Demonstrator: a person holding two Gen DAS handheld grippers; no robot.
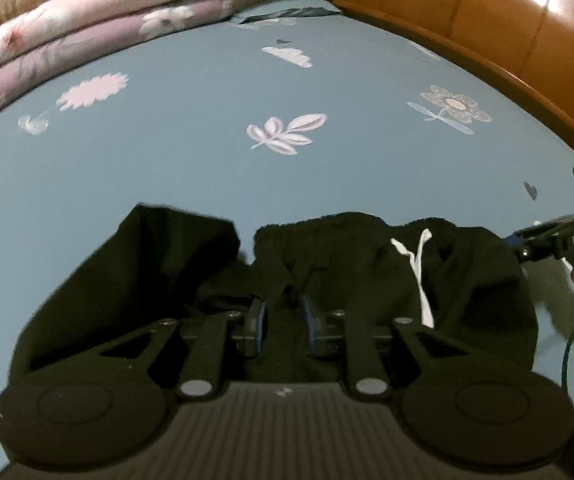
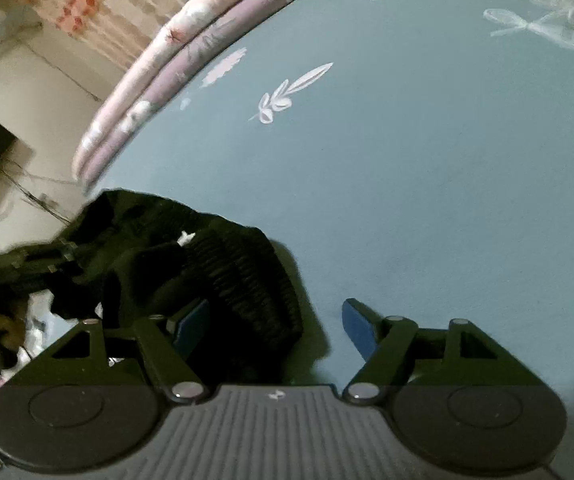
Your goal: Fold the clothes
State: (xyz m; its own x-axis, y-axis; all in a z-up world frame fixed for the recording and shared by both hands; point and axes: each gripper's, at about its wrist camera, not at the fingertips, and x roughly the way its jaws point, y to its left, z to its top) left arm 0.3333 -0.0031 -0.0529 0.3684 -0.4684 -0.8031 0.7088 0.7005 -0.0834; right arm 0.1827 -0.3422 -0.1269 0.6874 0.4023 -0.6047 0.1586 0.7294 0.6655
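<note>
in the left wrist view, our left gripper (image 1: 282,312) has its jaws drawn nearly together on a pinch of the black pants (image 1: 327,256), which lie bunched on the blue bedsheet (image 1: 207,168) with the white drawstring (image 1: 421,268) showing; we judge this grip anchors the waist end for spreading. the right gripper's body (image 1: 567,240) sits at the right edge.

in the right wrist view, our right gripper (image 2: 277,320) stands wide, nothing pressed between its pads; the ribbed waistband (image 2: 247,276) lies between the fingers, beside the left one, likely the next hold.
</note>
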